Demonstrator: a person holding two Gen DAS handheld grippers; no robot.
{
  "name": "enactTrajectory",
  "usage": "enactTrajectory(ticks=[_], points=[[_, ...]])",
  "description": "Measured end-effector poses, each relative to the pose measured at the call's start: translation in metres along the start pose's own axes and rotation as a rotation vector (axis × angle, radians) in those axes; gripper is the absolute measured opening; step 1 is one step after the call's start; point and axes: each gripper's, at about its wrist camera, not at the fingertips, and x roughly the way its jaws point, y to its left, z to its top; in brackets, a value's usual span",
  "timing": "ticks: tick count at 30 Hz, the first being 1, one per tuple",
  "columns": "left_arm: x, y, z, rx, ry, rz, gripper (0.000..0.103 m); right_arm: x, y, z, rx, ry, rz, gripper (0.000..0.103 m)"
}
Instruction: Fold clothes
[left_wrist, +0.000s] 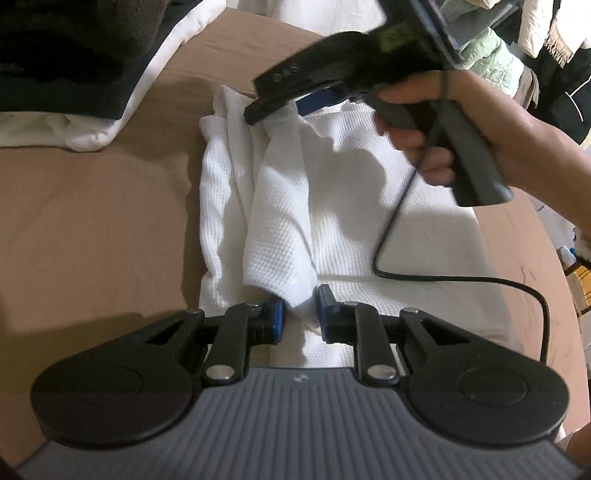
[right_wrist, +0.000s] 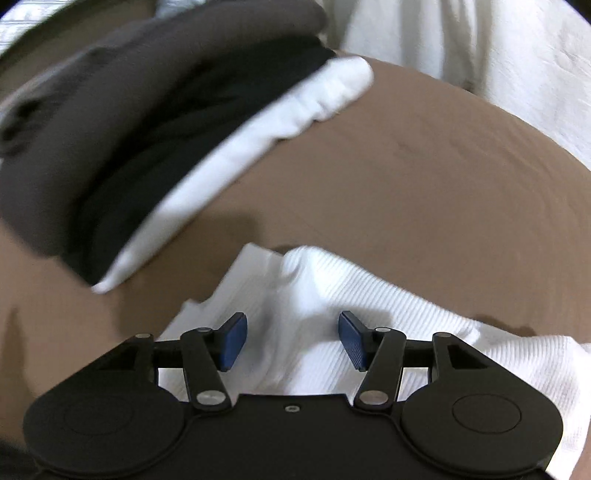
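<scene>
Jaws of the left gripper (left_wrist: 301, 314) are seen closed onto the near end of a raised fold of the white waffle-knit garment (left_wrist: 280, 206), while those of the right gripper (right_wrist: 291, 339) stand open above its far end, nothing pinched between them. Lying on the brown bed sheet (left_wrist: 92, 229), the garment is judged partly folded: one side is turned inward, and further folds remain before it can be added to the folded stack (right_wrist: 147, 147) nearby.

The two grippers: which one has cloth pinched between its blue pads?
The left gripper pinches a fold of the white waffle-knit garment. The right gripper stands open above the garment, its pads apart.
</scene>
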Motion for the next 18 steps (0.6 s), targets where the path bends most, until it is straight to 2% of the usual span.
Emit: enactTrajectory(ticks=[2,4,5,8,11,13,16,17,18], points=[[-0.001,-0.001,-0.001,-0.007,0.003,-0.004,0.017,0.002,0.004,-0.001,-0.045,-0.022,-0.034,0.061],[-0.003,-0.002,-0.004,-0.013,0.004,-0.009,0.018,0.003,0.008,-0.002,-0.097,-0.048,-0.07,0.027],[-0.004,-0.002,-0.004,-0.016,0.005,-0.012,0.018,-0.002,0.004,-0.005,-0.082,-0.064,-0.056,0.012],[0.004,-0.003,-0.001,-0.014,0.009,-0.007,0.018,-0.021,-0.015,-0.015,0.001,-0.112,-0.01,0.009],[0.006,-0.009,0.002,0.017,-0.005,0.017,0.022,-0.048,-0.025,-0.028,0.006,-0.202,-0.009,0.008],[0.001,-0.015,0.004,0.06,-0.044,0.055,0.033,-0.068,-0.028,-0.036,0.006,-0.27,0.011,0.008],[-0.008,-0.02,0.003,0.093,-0.132,0.099,0.044,-0.093,-0.027,-0.044,-0.029,-0.352,0.047,0.009],[-0.007,-0.021,0.005,0.09,-0.137,0.089,0.047,-0.099,-0.026,-0.044,-0.042,-0.374,0.066,0.009],[-0.006,-0.023,0.006,0.088,-0.141,0.079,0.053,-0.105,-0.024,-0.044,-0.056,-0.397,0.085,0.009]])
